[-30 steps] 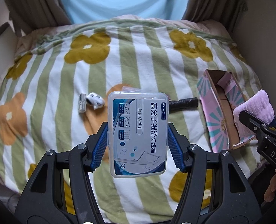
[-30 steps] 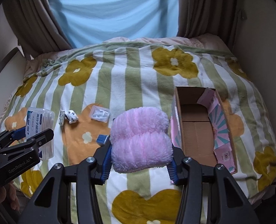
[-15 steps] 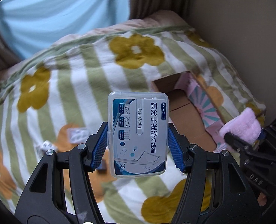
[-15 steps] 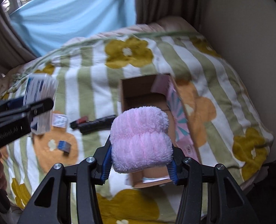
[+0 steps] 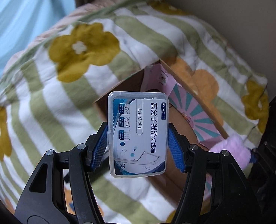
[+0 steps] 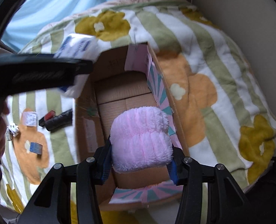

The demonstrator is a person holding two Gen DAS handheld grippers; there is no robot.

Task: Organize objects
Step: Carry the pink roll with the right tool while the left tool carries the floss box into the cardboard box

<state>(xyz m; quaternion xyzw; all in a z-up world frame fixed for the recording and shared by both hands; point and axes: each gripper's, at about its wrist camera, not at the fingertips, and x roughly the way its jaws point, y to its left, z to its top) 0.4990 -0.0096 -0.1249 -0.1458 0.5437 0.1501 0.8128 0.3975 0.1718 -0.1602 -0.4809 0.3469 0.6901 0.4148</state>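
With both loads poised above open cardboard box (image 6: pixel 119 91) for dropping in: left tool (image 5: pixel 138 145) pinching floss-pick case (image 5: pixel 138 138), right tool (image 6: pixel 140 160) clamped on pink plush roll (image 6: pixel 140 140).

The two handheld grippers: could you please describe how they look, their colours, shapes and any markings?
Both match: the left gripper and right gripper have glossy black plastic frames with triangular cutouts and silver screw heads. Each finger carries a blue ribbed pad. The left one's side, seen from the right wrist camera, bears blurred pale lettering. No cables or sleeves are visible.
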